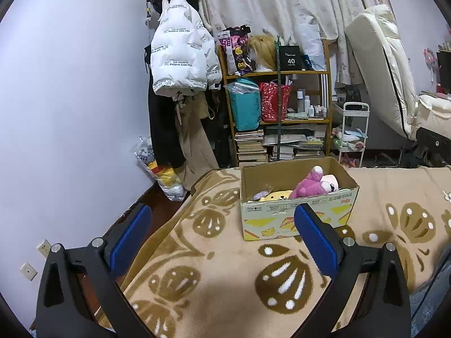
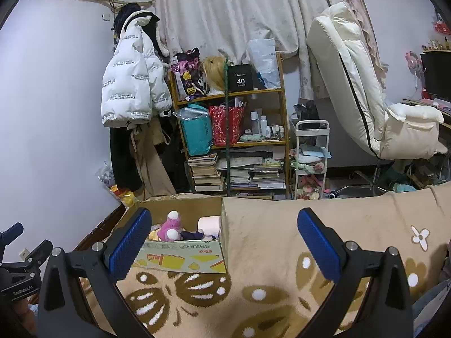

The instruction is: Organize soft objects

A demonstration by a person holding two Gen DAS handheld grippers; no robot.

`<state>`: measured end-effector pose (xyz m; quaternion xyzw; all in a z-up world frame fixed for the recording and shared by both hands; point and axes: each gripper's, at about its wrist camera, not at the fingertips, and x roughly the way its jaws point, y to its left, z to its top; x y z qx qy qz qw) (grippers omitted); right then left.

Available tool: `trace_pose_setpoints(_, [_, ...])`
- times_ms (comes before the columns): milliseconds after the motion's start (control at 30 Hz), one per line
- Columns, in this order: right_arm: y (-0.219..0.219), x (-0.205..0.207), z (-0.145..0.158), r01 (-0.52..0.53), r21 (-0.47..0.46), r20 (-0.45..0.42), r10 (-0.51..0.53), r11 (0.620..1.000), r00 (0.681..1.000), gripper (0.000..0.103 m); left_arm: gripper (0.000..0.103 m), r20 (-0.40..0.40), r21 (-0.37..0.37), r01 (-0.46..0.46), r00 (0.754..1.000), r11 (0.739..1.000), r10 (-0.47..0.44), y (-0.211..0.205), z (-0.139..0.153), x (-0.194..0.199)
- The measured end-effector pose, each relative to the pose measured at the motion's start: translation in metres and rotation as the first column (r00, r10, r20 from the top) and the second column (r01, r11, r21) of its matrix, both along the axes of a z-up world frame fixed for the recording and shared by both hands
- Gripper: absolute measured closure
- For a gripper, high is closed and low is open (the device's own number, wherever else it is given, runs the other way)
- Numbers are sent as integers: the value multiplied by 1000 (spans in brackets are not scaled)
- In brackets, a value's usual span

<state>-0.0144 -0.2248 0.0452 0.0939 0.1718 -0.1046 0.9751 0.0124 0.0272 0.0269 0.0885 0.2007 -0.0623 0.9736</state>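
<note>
We hold both claws over a bed covered by a tan blanket (image 1: 220, 256) with brown butterfly patterns. The left claw (image 1: 222, 239) is spread wide with nothing between its blue pads, and the right claw (image 2: 224, 242) is likewise spread and empty. In the left view the blanket's edge runs from about 7 o'clock up to 11 o'clock, dropping to a dark floor strip beside the pale wall (image 1: 70, 98). Open blanket lies between the pads and off to 3 o'clock. The far edge of the bed crosses at 12 o'clock, with a cluttered shelf (image 1: 277, 98) and a hanging white jacket (image 1: 183, 48) beyond it.

The cardboard box (image 1: 296, 219) sits on the blanket at 12 o'clock from the left claw, near the far edge, its front corner just behind the right pad's tip. Inside it lie a pink plush toy (image 1: 311, 186), a yellow one (image 1: 274, 195), and a pale pink one (image 1: 331, 180). From the right claw the box (image 2: 183, 256) lies at 11 o'clock, partly behind the left pad, with bare blanket (image 2: 267, 239) at 12 o'clock.
</note>
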Motion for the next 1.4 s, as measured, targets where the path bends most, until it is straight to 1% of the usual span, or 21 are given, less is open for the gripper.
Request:
trace_pose_setpoints(467, [-2,0,-3,3,17,0,-3,1000,1000,0,3,-6,8,-3,1000,1000,3,-1,-4,1])
trace_pose_setpoints(1400, [-4,-4,-5,-5,3,-7,5,1000,1000,0,3,6,33,-1,1000,999,1,-3,-6,-1])
